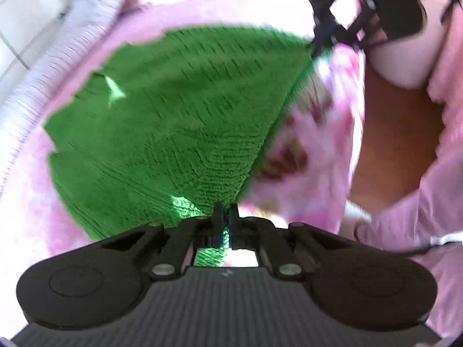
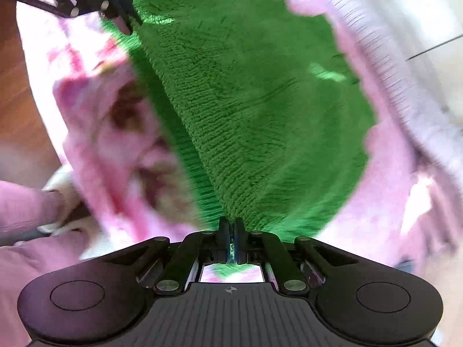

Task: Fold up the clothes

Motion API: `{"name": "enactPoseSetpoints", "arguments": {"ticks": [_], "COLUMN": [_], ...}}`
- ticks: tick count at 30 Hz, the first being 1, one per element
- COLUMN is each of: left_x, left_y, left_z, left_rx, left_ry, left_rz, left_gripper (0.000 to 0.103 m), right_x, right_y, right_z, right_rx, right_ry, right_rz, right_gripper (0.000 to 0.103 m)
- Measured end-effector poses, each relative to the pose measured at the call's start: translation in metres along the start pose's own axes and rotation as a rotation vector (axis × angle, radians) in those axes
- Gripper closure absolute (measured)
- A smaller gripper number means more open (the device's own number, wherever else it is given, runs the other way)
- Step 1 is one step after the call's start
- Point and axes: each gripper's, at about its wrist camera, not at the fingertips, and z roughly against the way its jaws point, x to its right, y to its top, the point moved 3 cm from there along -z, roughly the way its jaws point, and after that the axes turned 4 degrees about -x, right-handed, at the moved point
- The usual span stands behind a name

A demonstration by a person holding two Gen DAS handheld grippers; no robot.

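A green knitted garment [image 1: 173,121] hangs stretched between my two grippers above a pink floral bedspread [image 1: 306,133]. My left gripper [image 1: 225,211] is shut on one corner of its edge. My right gripper [image 2: 231,225] is shut on the other corner of the garment [image 2: 254,110]. The right gripper also shows in the left wrist view [image 1: 318,49], pinching the far corner. The left gripper shows in the right wrist view [image 2: 130,26] at the top left. The taut edge runs between them and the rest drapes down onto the bed.
The pink bedspread [image 2: 115,144] lies under the garment. A white ribbed blanket edge [image 1: 52,66] runs along the far side, with pale tiled floor [image 1: 26,14] beyond. Brown wooden floor [image 1: 393,150] shows beside the bed. My pink sleeve [image 2: 26,202] is at the left.
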Motion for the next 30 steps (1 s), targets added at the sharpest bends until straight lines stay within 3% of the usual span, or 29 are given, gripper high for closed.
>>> {"name": "enactPoseSetpoints", "arguments": {"ticks": [3, 5, 7, 8, 9, 12, 15, 18, 20, 21, 22, 23, 25, 27, 30], "left_x": [-0.003, -0.014, -0.028, -0.036, -0.046, -0.087, -0.121, -0.136, -0.136, -0.134, -0.132, -0.13, -0.126, -0.122, -0.105], "left_y": [0.001, 0.0, -0.004, -0.007, -0.013, -0.037, -0.072, -0.094, -0.098, -0.097, -0.094, -0.091, -0.078, -0.063, -0.054], "left_z": [-0.006, -0.002, 0.009, 0.015, 0.02, 0.038, 0.037, 0.011, -0.008, -0.016, -0.023, -0.027, -0.021, -0.003, -0.008], "left_rx": [-0.011, -0.01, -0.01, -0.011, -0.003, 0.038, 0.051, 0.024, 0.047, 0.051, 0.047, 0.035, 0.035, 0.065, -0.05], "left_ry": [-0.009, -0.05, -0.109, -0.14, -0.164, -0.209, -0.173, -0.229, -0.305, -0.33, -0.346, -0.336, -0.264, -0.192, -0.115], "left_rz": [0.007, 0.088, 0.243, 0.326, 0.427, 0.769, 1.087, 1.294, 1.389, 1.416, 1.431, 1.425, 1.345, 1.225, 1.094], "left_gripper": [0.101, 0.096, 0.091, 0.091, 0.091, 0.08, 0.071, 0.071, 0.073, 0.078, 0.095, 0.096, 0.097, 0.097, 0.095], "right_x": [-0.008, 0.0, 0.016, 0.026, 0.038, 0.077, 0.117, 0.146, 0.15, 0.151, 0.152, 0.152, 0.151, 0.152, 0.145], "right_y": [-0.001, 0.001, 0.0, -0.002, -0.007, -0.027, -0.047, -0.074, -0.084, -0.087, -0.089, -0.091, -0.084, -0.085, -0.104], "right_z": [-0.024, -0.026, -0.021, -0.018, -0.015, -0.018, -0.021, -0.051, -0.064, -0.068, -0.071, -0.074, -0.065, -0.051, -0.059], "right_rx": [-0.067, -0.073, -0.071, -0.067, -0.062, -0.036, -0.009, -0.026, -0.019, -0.001, 0.017, 0.03, 0.023, 0.018, -0.057], "right_ry": [0.046, 0.083, 0.17, 0.219, 0.258, 0.271, 0.281, 0.35, 0.404, 0.434, 0.465, 0.485, 0.441, 0.323, 0.283], "right_rz": [0.036, -0.012, -0.136, -0.215, -0.306, -0.56, -0.814, -1.163, -1.306, -1.358, -1.41, -1.444, -1.375, -1.308, -1.353], "right_gripper": [0.102, 0.098, 0.076, 0.055, 0.046, 0.044, 0.043, 0.043, 0.044, 0.049, 0.066, 0.095, 0.097, 0.099, 0.098]}}
